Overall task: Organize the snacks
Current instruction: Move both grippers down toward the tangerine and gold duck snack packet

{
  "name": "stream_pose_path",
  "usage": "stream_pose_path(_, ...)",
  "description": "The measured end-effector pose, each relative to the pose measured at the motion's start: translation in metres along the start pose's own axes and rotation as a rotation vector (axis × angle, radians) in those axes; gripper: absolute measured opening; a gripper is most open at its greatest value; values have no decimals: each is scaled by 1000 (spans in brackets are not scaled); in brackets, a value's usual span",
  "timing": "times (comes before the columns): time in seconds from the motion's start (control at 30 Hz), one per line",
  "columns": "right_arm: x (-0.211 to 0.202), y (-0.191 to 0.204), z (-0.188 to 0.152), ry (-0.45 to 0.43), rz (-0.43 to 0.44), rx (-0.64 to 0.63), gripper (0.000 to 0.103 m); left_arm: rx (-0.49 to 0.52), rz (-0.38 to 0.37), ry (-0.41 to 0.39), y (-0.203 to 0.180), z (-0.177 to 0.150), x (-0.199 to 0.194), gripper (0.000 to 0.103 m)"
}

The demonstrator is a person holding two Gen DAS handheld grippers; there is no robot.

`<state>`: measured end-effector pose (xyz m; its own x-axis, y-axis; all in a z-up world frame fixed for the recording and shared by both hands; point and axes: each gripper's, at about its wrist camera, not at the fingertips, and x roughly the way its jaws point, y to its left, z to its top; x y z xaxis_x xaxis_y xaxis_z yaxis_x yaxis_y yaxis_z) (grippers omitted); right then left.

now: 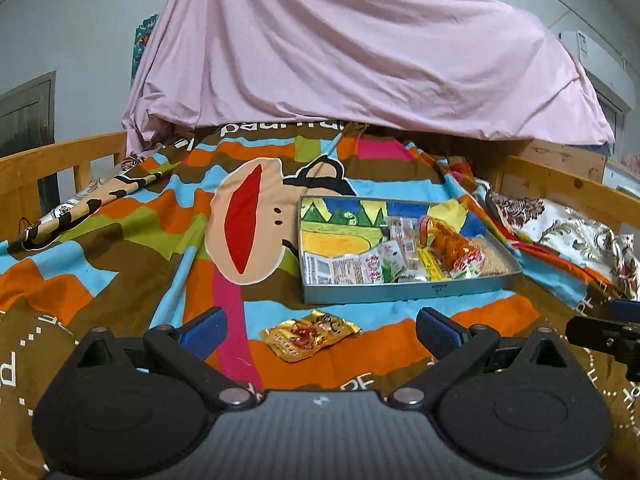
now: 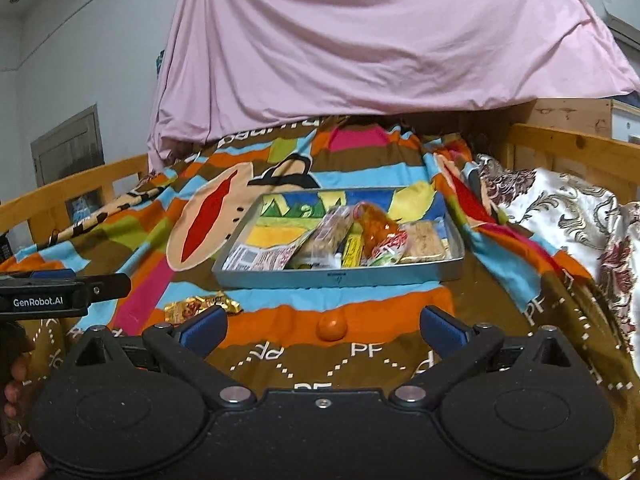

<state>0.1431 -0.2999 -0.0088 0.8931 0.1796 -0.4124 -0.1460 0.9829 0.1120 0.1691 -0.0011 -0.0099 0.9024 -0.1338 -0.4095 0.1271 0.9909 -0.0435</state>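
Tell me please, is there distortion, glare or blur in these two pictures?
Left wrist view: strong fisheye bending, dark corners; shiny gold snack packet reflects light. Right wrist view: same curvature bows the wooden bed rail; small round orange fruit looks slightly soft; grey metal tray stays readable.

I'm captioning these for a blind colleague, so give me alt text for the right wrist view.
The open right claw hovers over a colourful bedspread, with a small orange ball lying between its blue pads. Beyond it sits a metal tray filled with snack packets, and a gold snack packet lies loose to the left, near the left claw.
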Motion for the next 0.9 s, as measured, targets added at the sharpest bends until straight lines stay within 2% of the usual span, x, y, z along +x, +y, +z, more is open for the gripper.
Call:
stream_pose_path(0.33,20,5,-7,64,12,-2,102,9,-23,59,10,-6,18,103)
stream_pose_path(0.67,38,7,-9,94,17,-27,102,100,-79,109,11,-7,44,103)
stream_pose_path(0.9,69,3,-11,107,-12,-65,102,154,-108,151,18,1,75,103)
